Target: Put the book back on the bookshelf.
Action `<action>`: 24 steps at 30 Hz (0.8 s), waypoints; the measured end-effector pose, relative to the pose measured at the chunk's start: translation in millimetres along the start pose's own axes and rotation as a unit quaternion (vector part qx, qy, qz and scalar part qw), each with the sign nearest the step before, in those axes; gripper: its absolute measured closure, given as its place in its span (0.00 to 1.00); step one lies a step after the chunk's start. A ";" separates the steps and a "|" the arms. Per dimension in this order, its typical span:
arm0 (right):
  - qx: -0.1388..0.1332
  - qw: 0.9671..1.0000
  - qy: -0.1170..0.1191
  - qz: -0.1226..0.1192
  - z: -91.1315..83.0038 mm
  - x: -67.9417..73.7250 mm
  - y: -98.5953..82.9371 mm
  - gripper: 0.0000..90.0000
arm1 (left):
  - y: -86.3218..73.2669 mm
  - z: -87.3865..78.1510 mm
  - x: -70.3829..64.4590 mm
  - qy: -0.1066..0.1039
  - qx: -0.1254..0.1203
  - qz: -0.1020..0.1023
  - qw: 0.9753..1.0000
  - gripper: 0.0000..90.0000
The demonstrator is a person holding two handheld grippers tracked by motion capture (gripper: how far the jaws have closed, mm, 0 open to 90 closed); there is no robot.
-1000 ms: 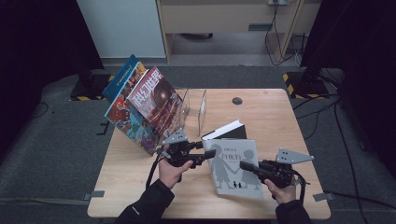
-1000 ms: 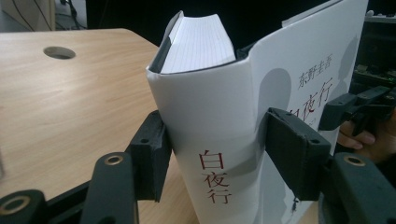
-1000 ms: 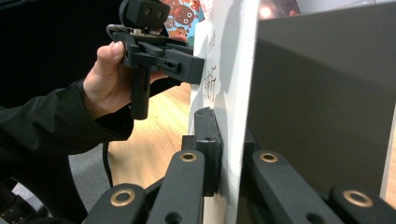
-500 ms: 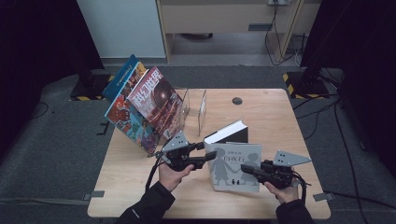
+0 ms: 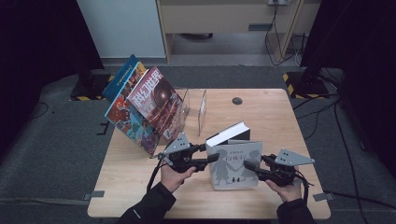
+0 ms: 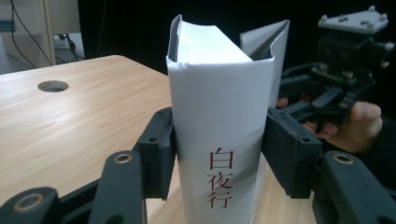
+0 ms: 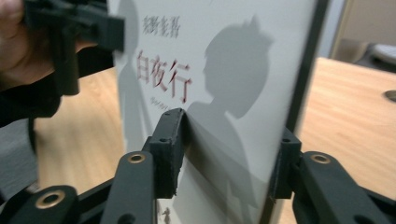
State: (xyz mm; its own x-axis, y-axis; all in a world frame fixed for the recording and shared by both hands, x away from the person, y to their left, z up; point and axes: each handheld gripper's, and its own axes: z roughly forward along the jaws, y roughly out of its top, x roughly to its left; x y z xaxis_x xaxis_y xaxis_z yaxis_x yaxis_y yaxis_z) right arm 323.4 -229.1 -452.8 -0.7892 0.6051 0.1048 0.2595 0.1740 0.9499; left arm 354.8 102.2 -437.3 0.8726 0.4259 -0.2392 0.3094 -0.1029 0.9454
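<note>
Left gripper (image 5: 212, 157), high view: it sits at the 9 o'clock edge of the white book (image 5: 232, 157), jaws closed onto the spine side. Right gripper (image 5: 248, 165) comes in from 3 o'clock and pinches the front cover. The book stands tilted on the table (image 5: 275, 121), just short of the table's 6 o'clock edge, cover facing the person. At 11 o'clock of it, colourful books (image 5: 149, 107) lean in a clear rack (image 5: 196, 107) with free slots.

Left gripper view: the gripper (image 6: 219, 154) has both pads flat on the two faces of the book (image 6: 219, 140), low down near the spine; jaws opened about as wide as the book is thick and pressed firm. The far cover flares away from the page block at the top.

Right gripper view: the gripper (image 7: 229, 149) is nearly closed, clamping the thin cover (image 7: 210, 93) alone, one pad on the printed face, the other behind its edge.

Judgement: the book is being raised upright, likely for the rack. Let the left gripper carry the weight; the right should only steady, since pulling would open the cover. Move both together and keep the lower edge on the table while pivoting, then lift toward 11 o'clock
</note>
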 end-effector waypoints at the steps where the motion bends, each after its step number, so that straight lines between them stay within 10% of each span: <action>1: -0.006 1.000 -0.006 -0.002 -1.1 -1.0 0.6 0.59 | -0.5 1.3 -0.6 -0.001 0.001 0.001 1.000 0.51; 13: -0.048 0.997 -0.058 -0.019 -0.7 -9.6 3.6 0.38 | -4.0 11.1 -8.2 -0.011 0.015 0.018 1.000 0.54; 24: -0.043 0.999 -0.031 0.003 15.4 -26.4 -3.9 0.26 | -6.7 15.5 -15.0 0.009 0.021 0.040 0.999 0.54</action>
State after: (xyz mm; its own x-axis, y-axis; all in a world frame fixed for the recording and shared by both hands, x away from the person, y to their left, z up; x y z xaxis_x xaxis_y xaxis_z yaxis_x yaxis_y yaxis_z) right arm 351.8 -233.8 -463.8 -0.7513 0.6533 0.0939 0.2123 0.1046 0.9716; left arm 345.5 82.6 -443.5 0.8880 0.4314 -0.1595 0.2555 -0.1743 0.9510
